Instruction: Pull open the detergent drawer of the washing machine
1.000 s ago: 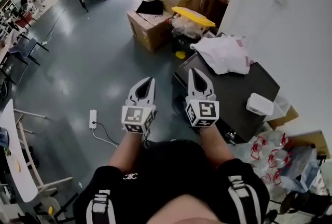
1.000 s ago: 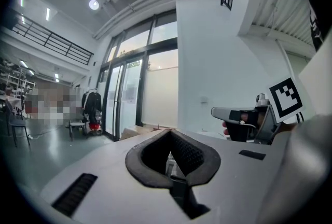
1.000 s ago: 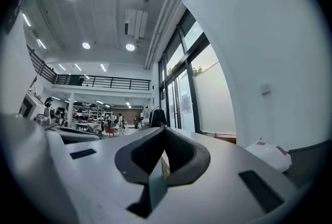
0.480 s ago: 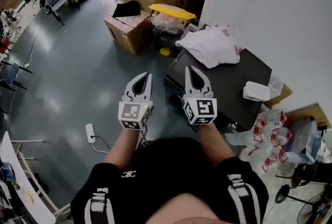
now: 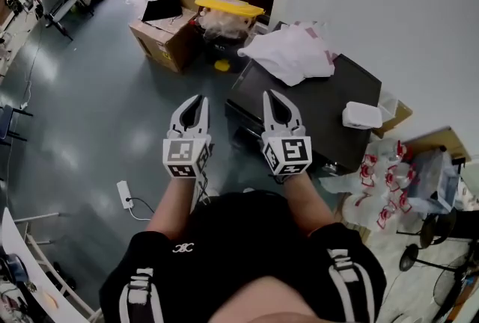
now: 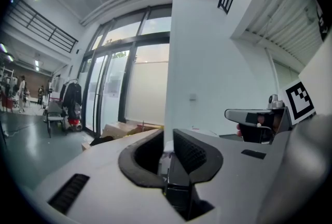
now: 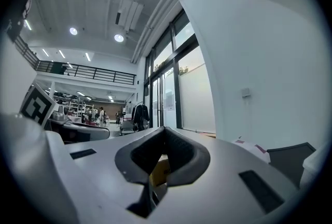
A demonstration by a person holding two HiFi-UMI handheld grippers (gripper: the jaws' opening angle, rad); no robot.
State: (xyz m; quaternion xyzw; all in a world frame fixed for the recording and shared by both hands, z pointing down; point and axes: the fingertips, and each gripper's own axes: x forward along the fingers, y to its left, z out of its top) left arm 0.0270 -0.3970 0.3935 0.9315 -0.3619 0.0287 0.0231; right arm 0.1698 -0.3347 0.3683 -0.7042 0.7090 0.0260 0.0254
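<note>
Over the grey floor [image 5: 97,112], left tongs [image 5: 200,99] and right tongs [image 5: 268,95] are held side by side, each closed and empty. Washer [image 5: 352,90] stands against the wall, just right of and beyond the right tongs, with a white cloth [image 5: 288,52] on its dark top. The drawer cannot be made out from above.

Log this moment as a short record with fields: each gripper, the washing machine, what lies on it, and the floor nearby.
left gripper: jaws shut, empty, over the grey floor
right gripper: jaws shut, empty, beside the left one, at the machine's near edge in the head view
washing machine: dark top, ahead to the right; its detergent drawer cannot be made out
on top: white cloth, small white container
floor: cardboard box, yellow-lidded bin, power strip
</note>
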